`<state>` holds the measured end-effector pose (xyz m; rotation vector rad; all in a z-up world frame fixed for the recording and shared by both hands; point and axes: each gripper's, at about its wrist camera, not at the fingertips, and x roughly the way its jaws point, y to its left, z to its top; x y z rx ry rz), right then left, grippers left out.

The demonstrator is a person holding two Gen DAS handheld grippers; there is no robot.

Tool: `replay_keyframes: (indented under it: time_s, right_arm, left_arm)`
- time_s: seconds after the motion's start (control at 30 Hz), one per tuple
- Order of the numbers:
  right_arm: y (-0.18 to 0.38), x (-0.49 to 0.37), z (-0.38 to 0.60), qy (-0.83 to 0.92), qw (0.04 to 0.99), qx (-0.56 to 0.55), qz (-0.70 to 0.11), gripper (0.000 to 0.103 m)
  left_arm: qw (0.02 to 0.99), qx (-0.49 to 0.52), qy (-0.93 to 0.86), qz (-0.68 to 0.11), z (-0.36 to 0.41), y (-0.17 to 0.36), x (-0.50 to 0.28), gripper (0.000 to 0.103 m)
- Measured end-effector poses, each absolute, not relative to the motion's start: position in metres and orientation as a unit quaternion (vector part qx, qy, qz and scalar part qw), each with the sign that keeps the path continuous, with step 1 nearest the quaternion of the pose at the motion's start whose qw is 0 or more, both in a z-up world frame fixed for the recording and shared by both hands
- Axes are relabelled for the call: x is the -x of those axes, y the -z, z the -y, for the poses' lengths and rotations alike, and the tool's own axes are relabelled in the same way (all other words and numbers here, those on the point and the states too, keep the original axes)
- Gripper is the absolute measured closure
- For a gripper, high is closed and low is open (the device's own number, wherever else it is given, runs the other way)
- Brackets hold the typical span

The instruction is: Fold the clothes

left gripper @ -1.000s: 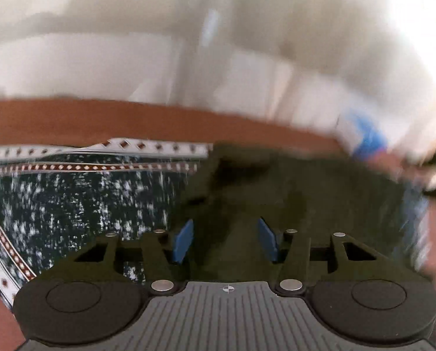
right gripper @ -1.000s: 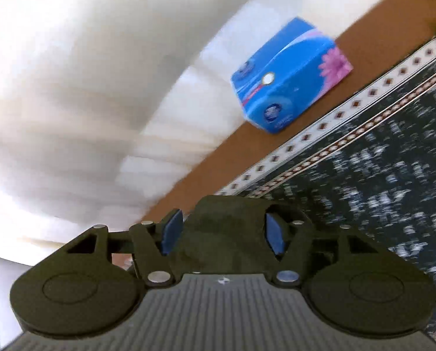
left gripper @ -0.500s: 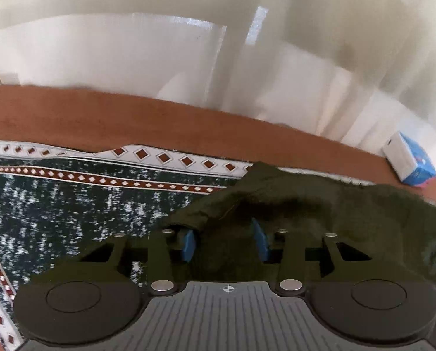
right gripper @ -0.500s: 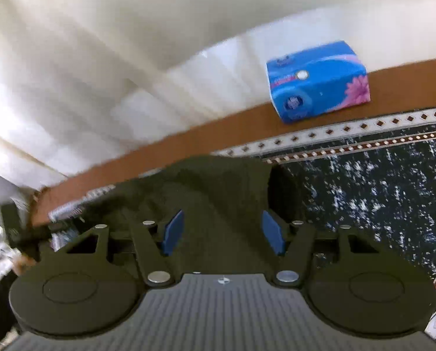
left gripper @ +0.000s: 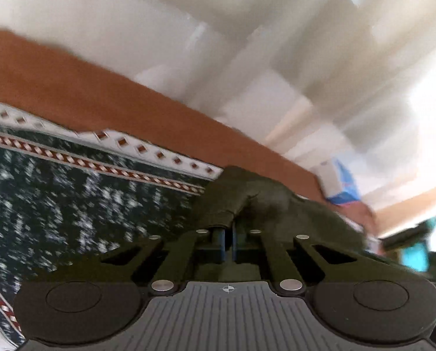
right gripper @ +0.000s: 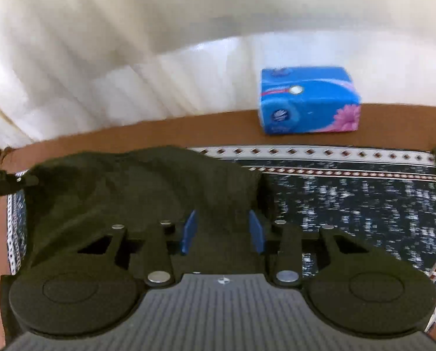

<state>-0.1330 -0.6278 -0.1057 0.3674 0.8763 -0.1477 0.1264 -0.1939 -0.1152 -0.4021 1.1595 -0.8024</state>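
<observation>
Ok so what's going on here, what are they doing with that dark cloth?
A person is folding a dark olive-green garment over a patterned navy tablecloth on a brown table. The left tool is shut on one bunched edge of it. The right tool has its blue pads apart with fabric between them, so it is not clamped. A blue tissue pack sits at the table's far edge.

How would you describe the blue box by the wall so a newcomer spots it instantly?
Find the patterned dark rug, then the brown floor strip beyond its diamond border. The blue tissue box sits there against the white curtain; its pink flower print sets it apart.
</observation>
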Motion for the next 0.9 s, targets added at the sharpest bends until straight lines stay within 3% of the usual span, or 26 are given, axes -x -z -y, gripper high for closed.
replay_keyframes:
  time_s: [0.17, 0.23, 0.4, 0.47, 0.5, 0.57, 0.63, 0.67, 0.7, 0.9]
  right_arm:
    - [0.120, 0.112, 0.636, 0.066, 0.876, -0.185, -0.441, 0.057]
    - [0.125, 0.103, 0.639, 0.052, 0.872, -0.199, -0.444, 0.100]
    - [0.138, 0.096, 0.661, 0.065, 0.865, -0.284, -0.409, 0.100]
    - [0.154, 0.089, 0.666, 0.092, 0.850, -0.288, -0.431, 0.093]
    - [0.157, 0.088, 0.665, 0.097, 0.848, -0.284, -0.436, 0.090]
    - [0.152, 0.091, 0.661, 0.098, 0.852, -0.275, -0.435, 0.083]
    - [0.141, 0.100, 0.659, 0.104, 0.854, -0.264, -0.435, 0.056]
    - [0.133, 0.108, 0.658, 0.108, 0.859, -0.256, -0.430, 0.051]
    - [0.124, 0.118, 0.657, 0.110, 0.864, -0.249, -0.424, 0.049]
    - [0.078, 0.188, 0.652, 0.109, 0.873, -0.243, -0.409, 0.049]
  left_arm:
    - [0.718, 0.224, 0.359, -0.553, 0.187, 0.132, -0.147, 0.103]
    - [0.716, 0.238, 0.349, -0.555, 0.183, 0.138, -0.153, 0.103]
    - [0.725, 0.255, 0.304, -0.563, 0.179, 0.159, -0.167, 0.103]
    - [0.722, 0.265, 0.291, -0.568, 0.177, 0.165, -0.168, 0.102]
    - [0.722, 0.262, 0.295, -0.569, 0.175, 0.160, -0.165, 0.087]
    - [0.720, 0.256, 0.302, -0.571, 0.170, 0.151, -0.159, 0.077]
    - [0.717, 0.250, 0.309, -0.572, 0.165, 0.142, -0.152, 0.060]
    - [0.716, 0.247, 0.313, -0.573, 0.163, 0.137, -0.149, 0.044]
    - [0.715, 0.244, 0.316, -0.573, 0.161, 0.133, -0.146, 0.038]
    - [0.749, 0.182, 0.314, -0.555, 0.135, 0.089, -0.086, 0.029]
